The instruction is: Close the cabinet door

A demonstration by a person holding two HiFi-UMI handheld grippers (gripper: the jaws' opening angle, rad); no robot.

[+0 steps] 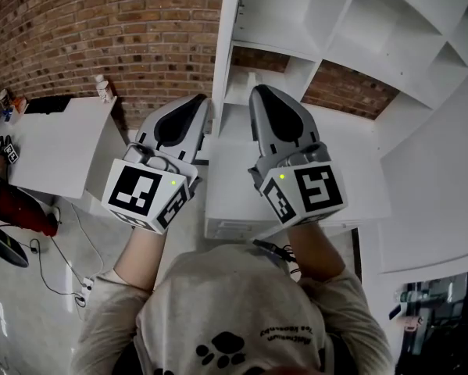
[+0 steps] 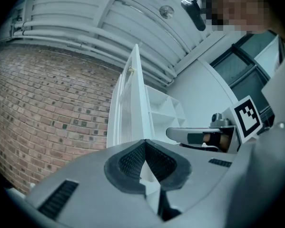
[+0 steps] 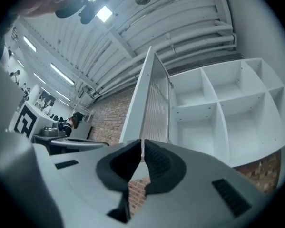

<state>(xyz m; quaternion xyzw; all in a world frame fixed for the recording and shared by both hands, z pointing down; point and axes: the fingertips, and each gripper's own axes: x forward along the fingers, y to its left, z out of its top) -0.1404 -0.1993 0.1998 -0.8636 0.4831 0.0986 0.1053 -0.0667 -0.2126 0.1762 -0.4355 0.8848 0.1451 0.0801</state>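
Far left in the head view, a white table stands against the brick wall. A small bottle sits at its back corner, and cables trail over the floor below it.

Just left of centre is the left gripper, raised in front of the person's grey shirt and pointing towards the cabinet. In the left gripper view its jaws are clenched tip to tip with nothing between them.

Beyond those tips, at the middle of that view, is the cabinet door. It stands open and is seen nearly edge-on. In the head view the door is the tall white panel at top centre, swung out from the cabinet body, with its lower end above the gap between the two grippers. Neither gripper has hold of it.

Right of centre, the right gripper is held level with the left one and close beside it. In the right gripper view its jaws are also clenched and empty. The door rises behind them, showing a ribbed face.

To the right, the cabinet's open white shelves fill the frame. In the head view the shelves take the upper right corner.
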